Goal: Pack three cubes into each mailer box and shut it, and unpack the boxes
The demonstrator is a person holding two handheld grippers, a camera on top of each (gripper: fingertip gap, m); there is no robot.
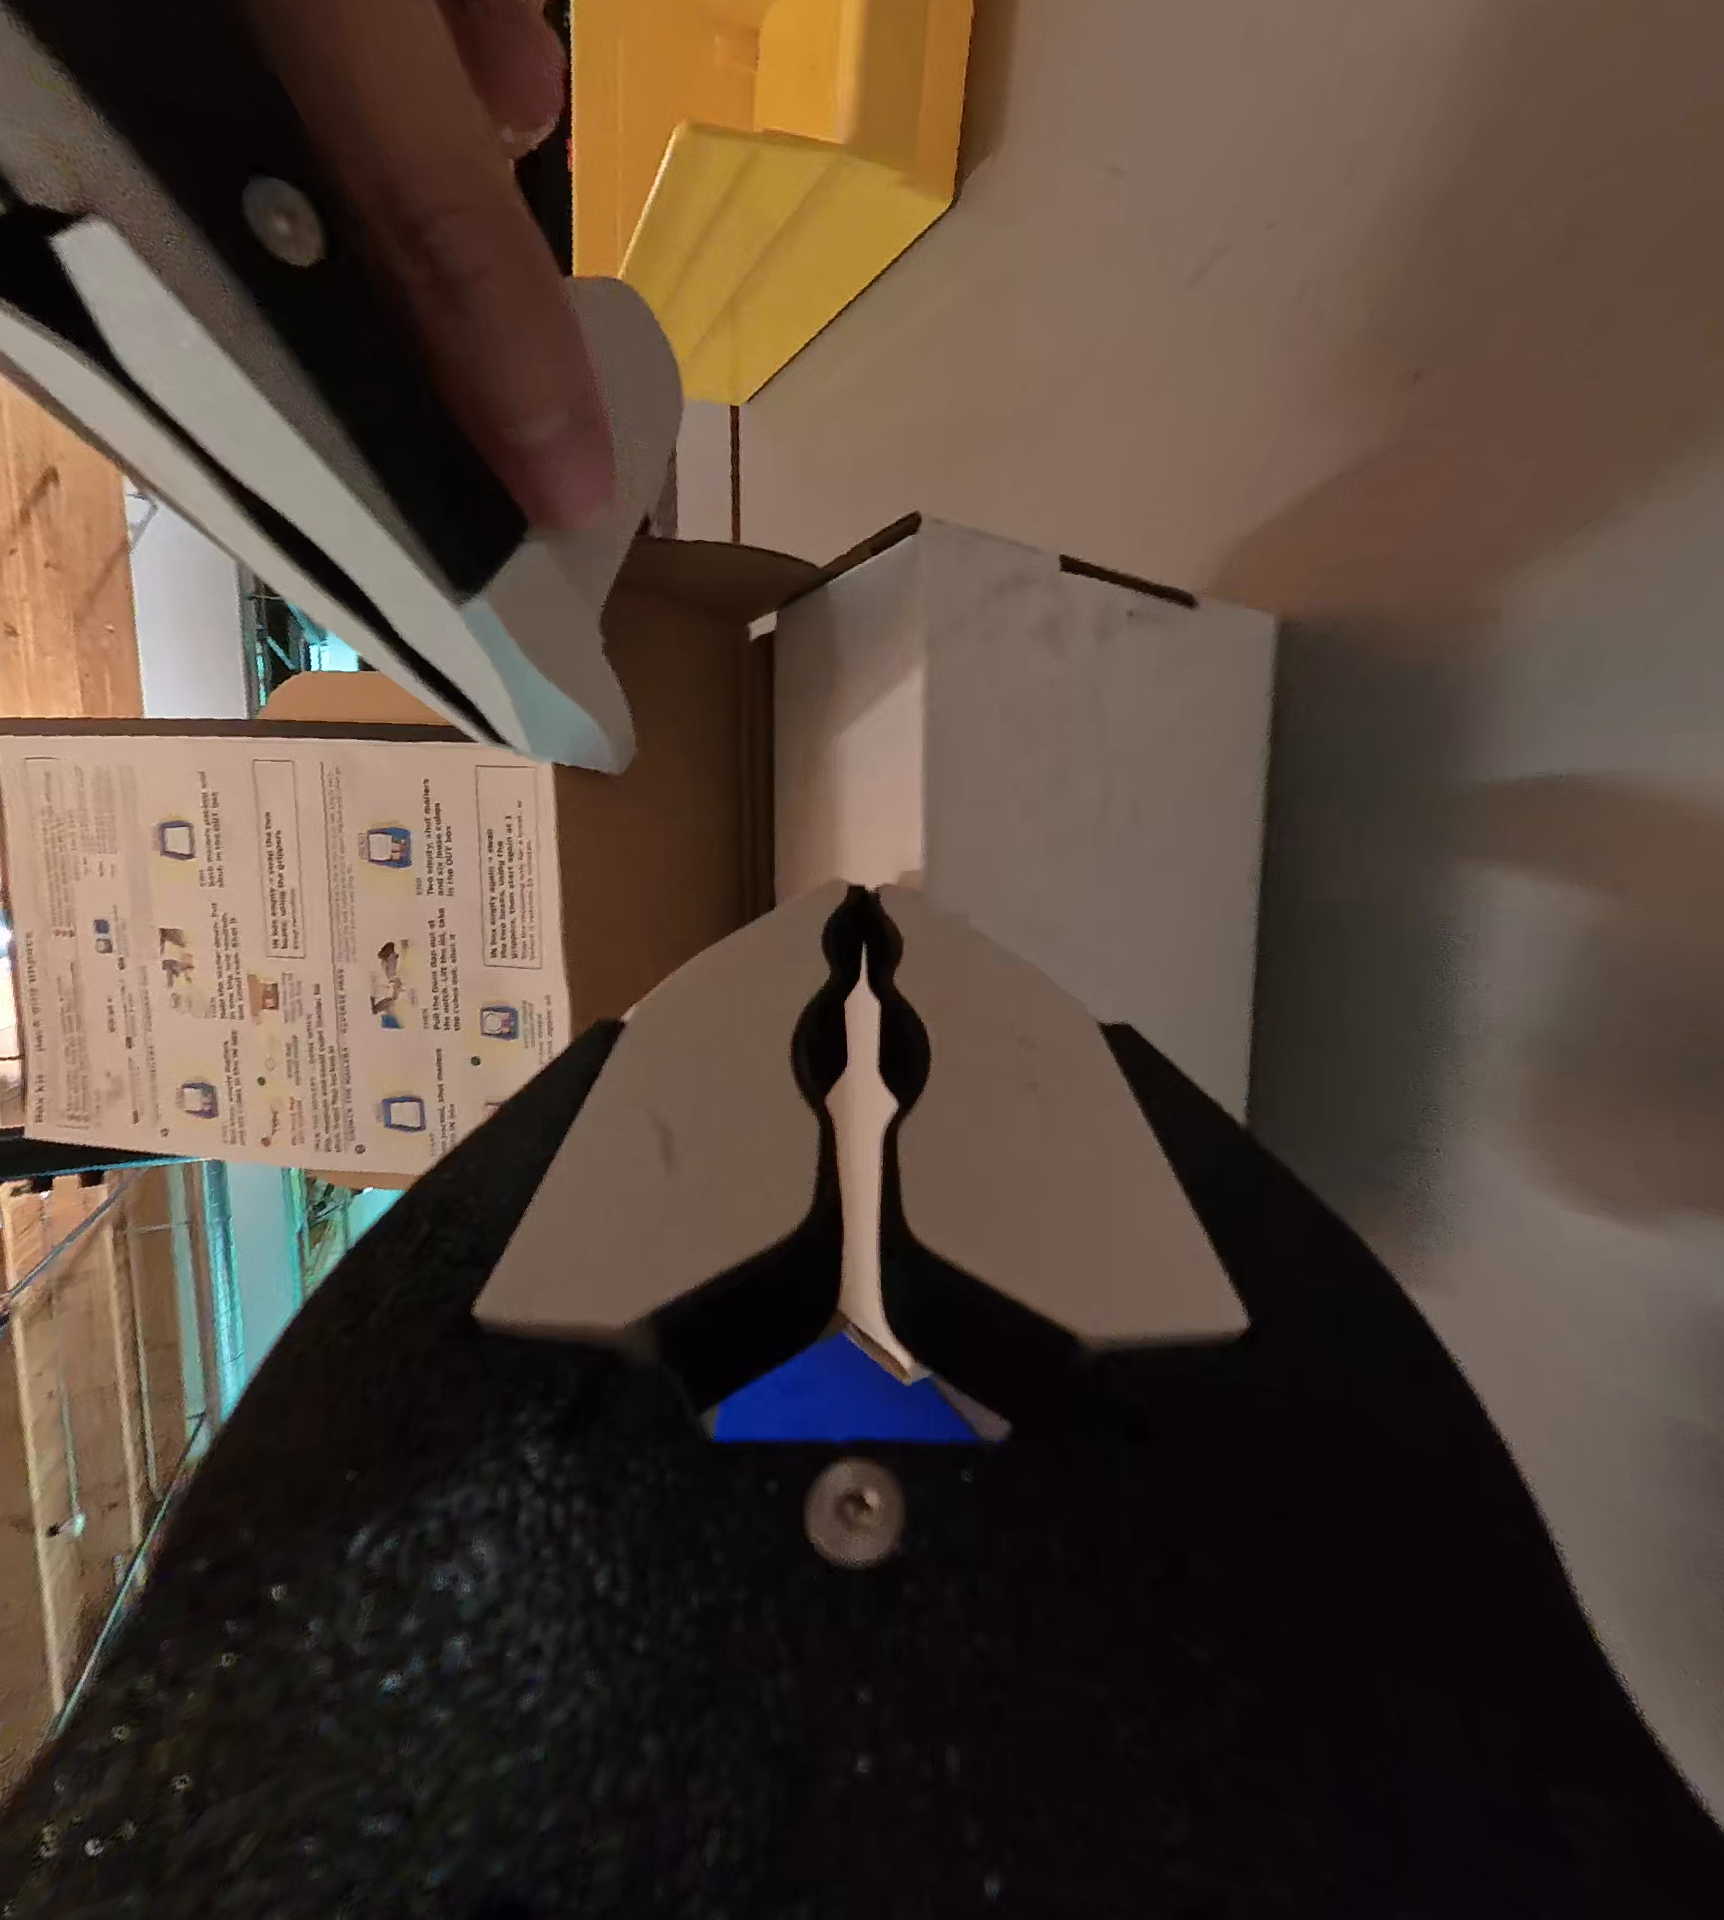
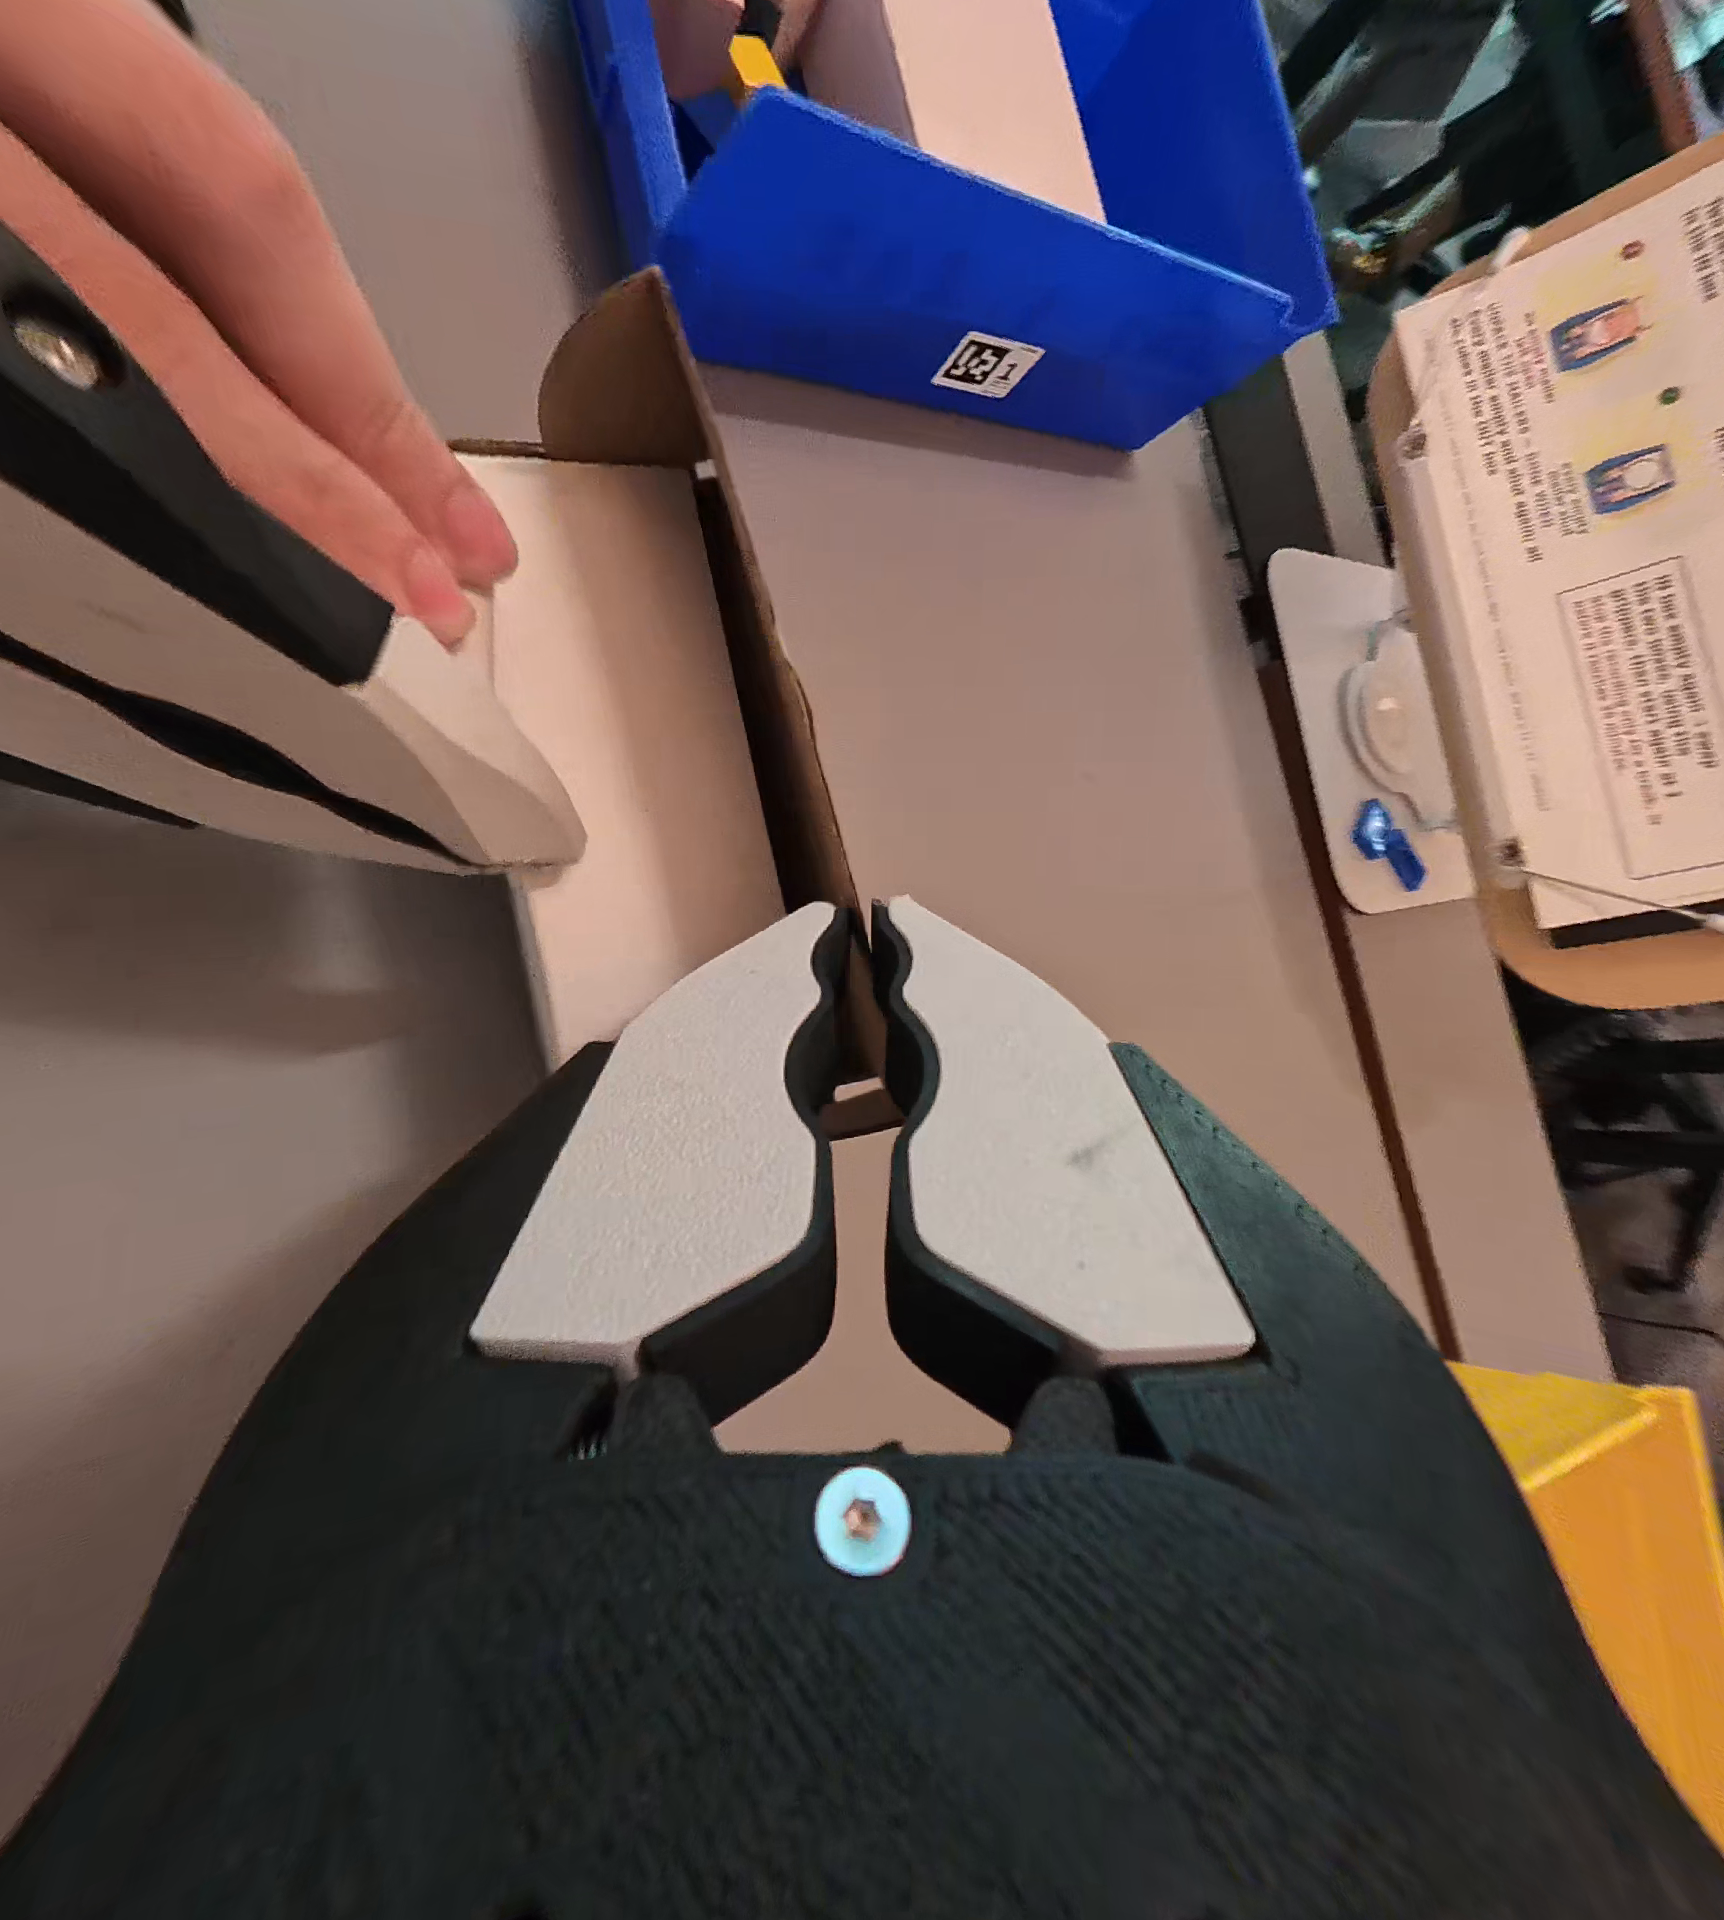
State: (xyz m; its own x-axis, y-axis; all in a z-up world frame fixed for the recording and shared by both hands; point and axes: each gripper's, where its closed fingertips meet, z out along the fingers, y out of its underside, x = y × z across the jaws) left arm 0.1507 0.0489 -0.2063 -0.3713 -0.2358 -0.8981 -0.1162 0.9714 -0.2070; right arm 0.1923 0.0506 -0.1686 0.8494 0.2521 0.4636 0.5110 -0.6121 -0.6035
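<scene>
Left wrist view first: the left gripper [image 1: 866,894] has its jaws pressed together on a thin white flap of the mailer box [image 1: 1086,748], the card running edge-on down the slot between the pads. The box sits on the desk [image 1: 1460,312] just beyond the fingertips, white outside, brown inside. The right gripper [image 1: 567,717] comes in from the upper left with a hand [image 1: 484,312] on it; whether it is apart or together, this view does not say. A yellow bin [image 1: 785,177] lies beyond, an instruction sheet [image 1: 286,935] off to the left.

Over to the right wrist view: the right gripper [image 2: 863,914] is clamped on the brown edge of the box's upright flap [image 2: 733,582], jaws nearly meeting with only the card between them. A blue bin [image 2: 941,270] stands beyond on the desk, another yellow bin [image 2: 1616,1610] at lower right.

Handling call: this is light corrugated card, stiff across a panel but quick to crease at the folds. It should slide easily on the desk, so one gripper steadies while the other works. Best hold is a flap edge, pinched flat, close to a fold. No cubes visible.
</scene>
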